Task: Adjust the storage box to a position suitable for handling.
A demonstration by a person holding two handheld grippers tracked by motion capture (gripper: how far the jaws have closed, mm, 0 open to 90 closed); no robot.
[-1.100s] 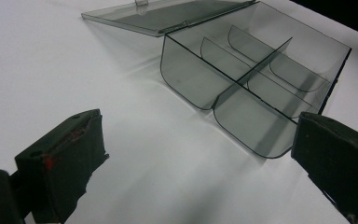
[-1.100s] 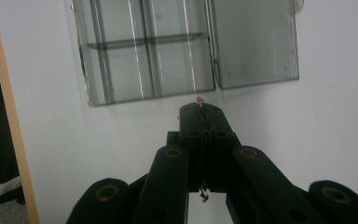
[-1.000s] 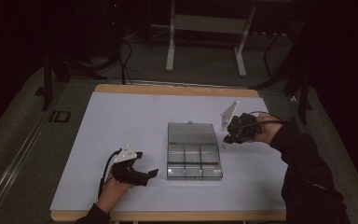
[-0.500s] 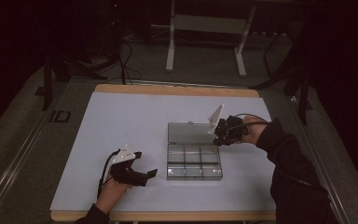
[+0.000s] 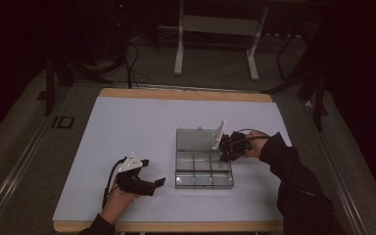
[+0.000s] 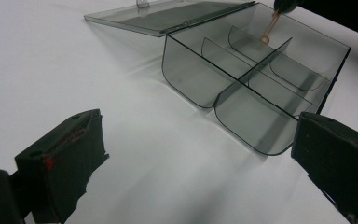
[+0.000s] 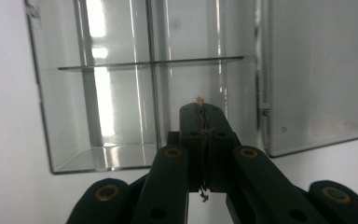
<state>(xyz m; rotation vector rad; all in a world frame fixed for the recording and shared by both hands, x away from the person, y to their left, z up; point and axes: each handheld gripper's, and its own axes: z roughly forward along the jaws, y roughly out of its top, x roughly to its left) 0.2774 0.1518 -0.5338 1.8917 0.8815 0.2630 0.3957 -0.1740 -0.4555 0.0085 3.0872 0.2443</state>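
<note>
Dark floor and metal stands ring a pale surface [image 5: 127,127] on which a clear divided box [image 5: 203,169] lies open, its lid [image 5: 195,139] folded flat on the far side. The right gripper [image 5: 228,149] hangs over the box's right edge, its jaws pressed together on a thin brownish stick [image 6: 267,29] whose tip pokes just past them and down into a far compartment, as the left gripper view shows; what the stick is I cannot tell. The left gripper [image 5: 147,182] rests on the surface just to the left of the box, jaws spread wide and holding nothing.

The step in hand looks like setting the stick into one compartment. To do it well, bring the tip low, close to the floor of the chosen cell and clear of the dividers [image 7: 150,63], before parting the jaws, so it does not bounce into a neighbouring cell. Part them only a little, then lift straight up. The box is light and unheld, so a nudge against its wall could slide it; the free gripper could steady the near wall.
</note>
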